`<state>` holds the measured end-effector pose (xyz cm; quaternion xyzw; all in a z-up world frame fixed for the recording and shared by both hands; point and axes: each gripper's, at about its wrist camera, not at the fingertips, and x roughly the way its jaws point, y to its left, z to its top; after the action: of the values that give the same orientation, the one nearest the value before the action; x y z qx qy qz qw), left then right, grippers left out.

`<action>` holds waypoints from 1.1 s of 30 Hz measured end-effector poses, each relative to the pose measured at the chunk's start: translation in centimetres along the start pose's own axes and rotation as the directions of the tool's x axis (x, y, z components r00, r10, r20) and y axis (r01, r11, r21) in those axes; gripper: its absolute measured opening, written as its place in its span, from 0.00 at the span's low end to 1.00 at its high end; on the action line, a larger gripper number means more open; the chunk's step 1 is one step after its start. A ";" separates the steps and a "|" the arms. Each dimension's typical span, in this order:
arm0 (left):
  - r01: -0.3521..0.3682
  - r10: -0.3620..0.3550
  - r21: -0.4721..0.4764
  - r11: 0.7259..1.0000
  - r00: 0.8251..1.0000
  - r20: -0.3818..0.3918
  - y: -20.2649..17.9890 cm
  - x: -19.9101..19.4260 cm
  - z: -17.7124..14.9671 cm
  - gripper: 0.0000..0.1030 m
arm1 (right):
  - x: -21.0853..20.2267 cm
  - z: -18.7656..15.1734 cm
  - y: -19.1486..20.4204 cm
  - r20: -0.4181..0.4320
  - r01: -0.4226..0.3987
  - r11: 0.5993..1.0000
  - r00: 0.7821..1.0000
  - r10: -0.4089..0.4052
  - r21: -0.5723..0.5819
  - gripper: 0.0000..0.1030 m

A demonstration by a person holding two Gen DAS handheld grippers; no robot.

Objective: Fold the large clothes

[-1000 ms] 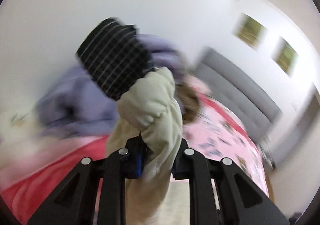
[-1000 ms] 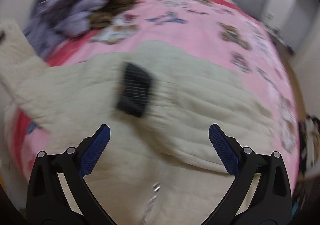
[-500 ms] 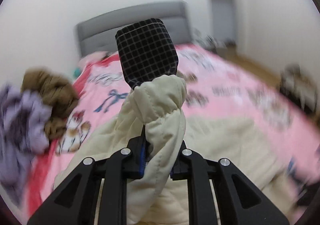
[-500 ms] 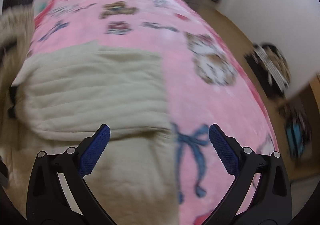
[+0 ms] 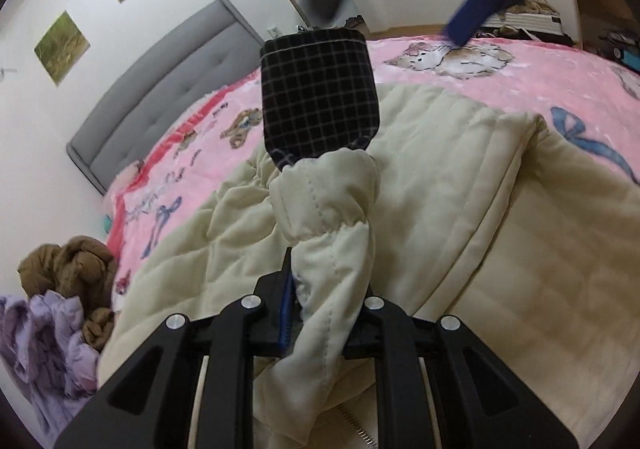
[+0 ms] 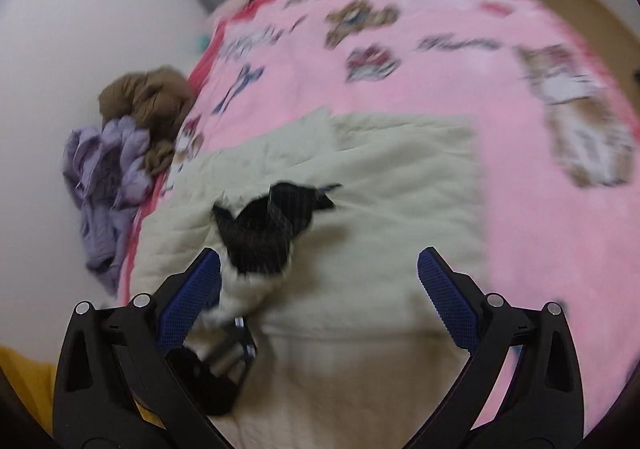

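The left gripper (image 5: 320,313) is clamped on the cream quilted jacket's sleeve (image 5: 332,225), whose black checked cuff (image 5: 318,97) points over the pink cartoon-print bedspread (image 5: 500,77). The jacket body (image 6: 360,177) lies spread there; the right gripper (image 6: 318,281), blurred, apparently hangs wide and empty.
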<state>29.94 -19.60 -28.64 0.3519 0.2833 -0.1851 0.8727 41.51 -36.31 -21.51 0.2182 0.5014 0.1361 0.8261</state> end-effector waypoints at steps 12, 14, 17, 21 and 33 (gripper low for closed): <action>-0.234 0.234 0.048 0.971 0.972 0.004 1.9 -0.8 -3.9 0.18 | 6.7 1.5 10.0 -0.181 -0.258 0.927 0.960 0.214 -0.272 0.13; -0.158 0.159 0.027 0.987 0.987 -0.036 2.4 -0.4 -4.5 0.20 | 7.8 1.1 11.3 -0.207 -0.194 0.918 0.970 0.127 -0.346 0.12; -0.081 0.084 0.037 0.996 0.992 -0.092 2.0 0.8 -5.3 0.21 | 11.0 0.0 10.2 -0.275 -0.090 0.930 0.962 -0.012 -0.357 0.12; -0.066 0.067 0.019 0.998 0.993 -0.093 2.0 -0.4 -5.6 0.25 | 13.0 -0.8 7.8 -0.313 -0.091 0.950 0.950 -0.008 -0.299 0.12; -0.203 0.020 -0.533 0.822 0.944 -0.330 10.6 -11.8 -14.7 0.77 | 8.6 2.3 12.3 -0.149 -0.002 0.910 0.987 -0.066 -0.415 0.08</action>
<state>21.01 -0.33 -24.58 0.1216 0.4368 0.0156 0.8912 47.45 -22.36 -21.14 0.0187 0.5293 0.2426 0.8128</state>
